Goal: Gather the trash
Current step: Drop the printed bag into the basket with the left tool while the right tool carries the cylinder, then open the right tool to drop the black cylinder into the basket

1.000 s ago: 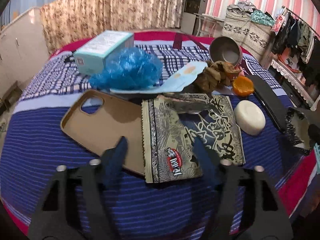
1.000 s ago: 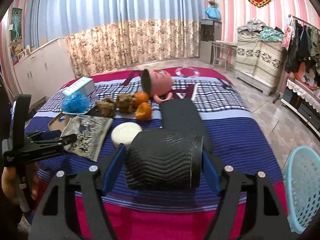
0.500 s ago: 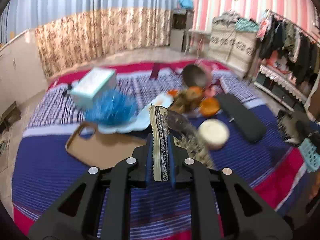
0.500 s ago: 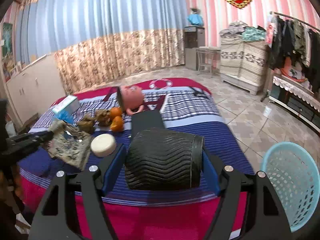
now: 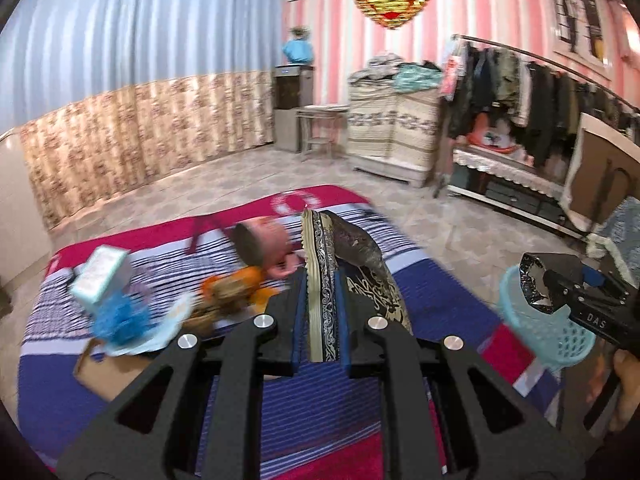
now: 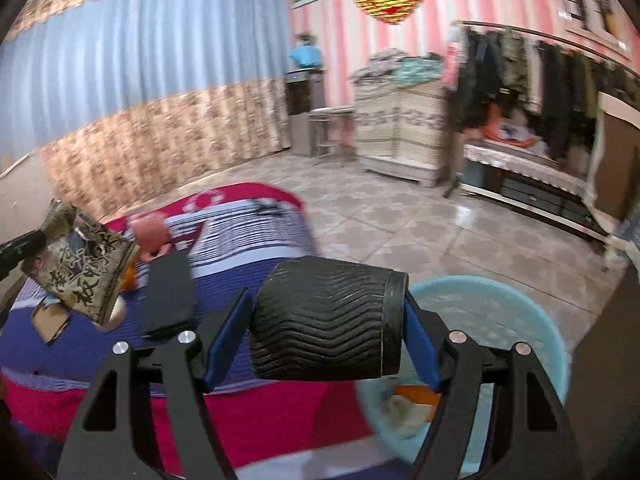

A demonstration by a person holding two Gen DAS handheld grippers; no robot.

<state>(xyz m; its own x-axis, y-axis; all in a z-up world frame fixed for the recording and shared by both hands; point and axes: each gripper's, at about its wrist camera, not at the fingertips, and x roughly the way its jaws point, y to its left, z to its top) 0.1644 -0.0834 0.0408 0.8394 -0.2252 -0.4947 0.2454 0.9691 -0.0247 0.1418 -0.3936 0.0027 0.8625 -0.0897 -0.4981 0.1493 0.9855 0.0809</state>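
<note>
My left gripper (image 5: 321, 312) is shut on a patterned beige-and-black snack wrapper (image 5: 320, 280), held upright above the bed; the wrapper also shows at the left of the right wrist view (image 6: 86, 272). My right gripper (image 6: 326, 320) is shut on a black ribbed cylinder (image 6: 326, 320) and holds it over the near rim of a light blue basket (image 6: 520, 312). The basket holds some orange and pale scraps (image 6: 408, 404). The basket shows at the right of the left wrist view (image 5: 548, 332), with the right gripper above it.
On the striped bed (image 5: 312, 392) lie a teal box (image 5: 100, 276), a blue mesh ball (image 5: 114, 316), a brown phone case (image 5: 104, 372), orange peels (image 5: 236, 284), a pink cup (image 5: 264, 240) and a black flat case (image 6: 166, 296). Tiled floor (image 6: 400, 224) lies beyond.
The left gripper closed on the wrapper and lifted it off the bed, swinging right. The right gripper carried the black cylinder rightward from over the bed to the basket.
</note>
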